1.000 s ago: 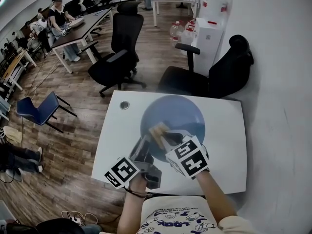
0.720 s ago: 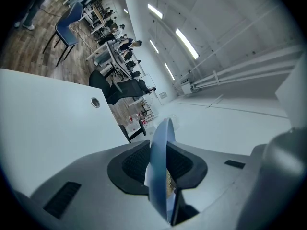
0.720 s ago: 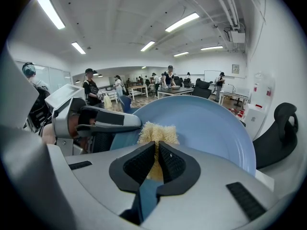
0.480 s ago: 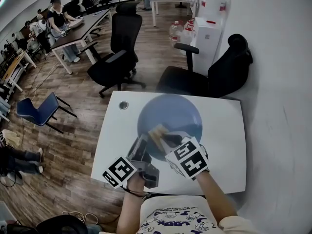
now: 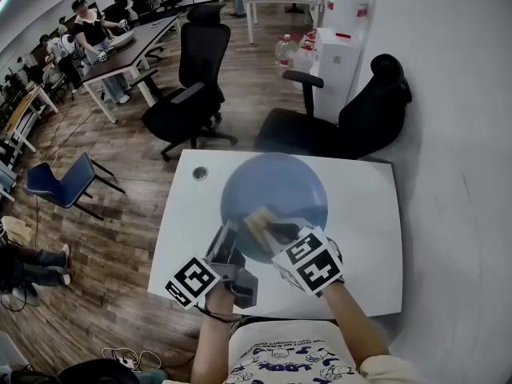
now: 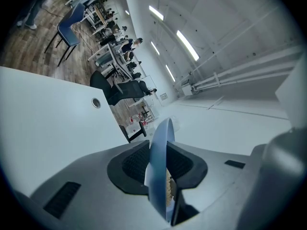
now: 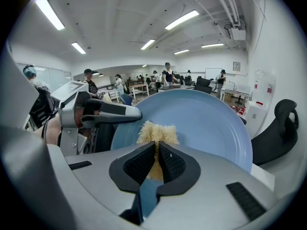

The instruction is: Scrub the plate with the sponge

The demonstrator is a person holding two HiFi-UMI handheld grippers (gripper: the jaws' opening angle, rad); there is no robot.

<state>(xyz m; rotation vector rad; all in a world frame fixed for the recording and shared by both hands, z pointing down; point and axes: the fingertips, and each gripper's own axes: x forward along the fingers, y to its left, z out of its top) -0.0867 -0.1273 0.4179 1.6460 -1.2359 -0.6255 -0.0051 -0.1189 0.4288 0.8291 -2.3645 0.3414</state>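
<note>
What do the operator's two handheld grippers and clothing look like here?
Both the left tongs and right tongs have smooth grey shells with black ribbed pads. Each carries a white cube printed with black square markers. The person wears a white T-shirt with blue print.

Black office chairs (image 5: 360, 122) stand behind the white table (image 5: 364, 238).

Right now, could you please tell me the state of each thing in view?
Left gripper: shut on the rim of the plate.
Right gripper: shut on the sponge.
Plate: held by its rim over the table.
Sponge: squeezed, against the plate.
</note>
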